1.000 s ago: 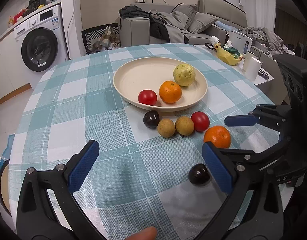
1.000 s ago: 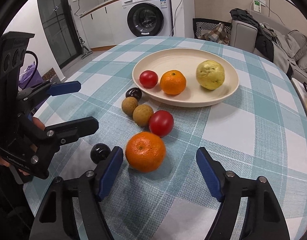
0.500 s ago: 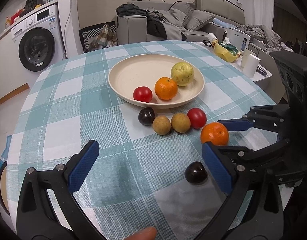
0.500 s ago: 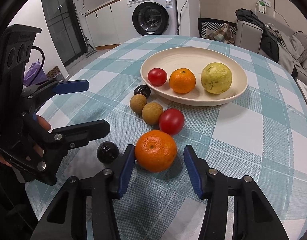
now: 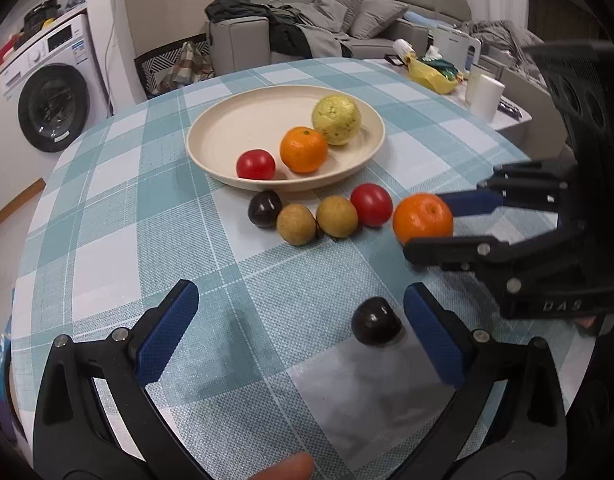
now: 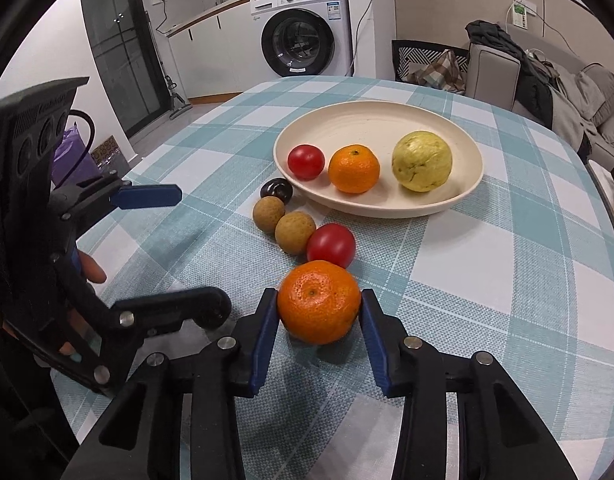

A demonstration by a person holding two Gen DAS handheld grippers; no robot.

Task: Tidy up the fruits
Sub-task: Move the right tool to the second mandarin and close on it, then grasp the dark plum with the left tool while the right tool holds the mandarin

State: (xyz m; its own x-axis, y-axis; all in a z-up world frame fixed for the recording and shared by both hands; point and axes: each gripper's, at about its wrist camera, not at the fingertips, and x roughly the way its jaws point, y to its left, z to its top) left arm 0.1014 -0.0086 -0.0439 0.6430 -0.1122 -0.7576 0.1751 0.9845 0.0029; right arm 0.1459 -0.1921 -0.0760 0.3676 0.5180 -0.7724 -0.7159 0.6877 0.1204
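Teal-and-white checked cloth over a round table (image 5: pixel 107 216), filling most of both views. At the far middle, wide cream ceramic plate (image 6: pixel 371 124), holding in a row a small red tomato (image 6: pixel 305 161), an orange mandarin (image 6: pixel 353 168) and a bumpy yellow-green guava (image 6: pixel 422 161).

Black two-finger right gripper with blue pads (image 6: pixel 318 314), clenched around a second, loose orange mandarin (image 6: pixel 318 302) at the near edge of the fruit line, pads pressing its left and right sides; whether lifted or resting on the cloth, cannot tell. Black two-finger left gripper with blue pads (image 5: pixel 297 330), spread wide and grasping nothing, low above the near cloth.

Just beyond the gripped mandarin and almost touching it, a loose red tomato (image 6: pixel 331 245). Next along, two round tan-brown fruits (image 6: pixel 295 233) (image 6: pixel 269 214) side by side, touching. At the far end of that line, right beside the plate rim, a dark purple round fruit (image 6: pixel 276 190). Near the left gripper's right pad, well apart from the others, a glossy near-black round fruit (image 5: pixel 376 327) on the cloth.

Beyond the table: white front-loading washing machine (image 6: pixel 303 36) at far left, grey sofa heaped with dark clothes (image 5: pixel 291 32) at far right.
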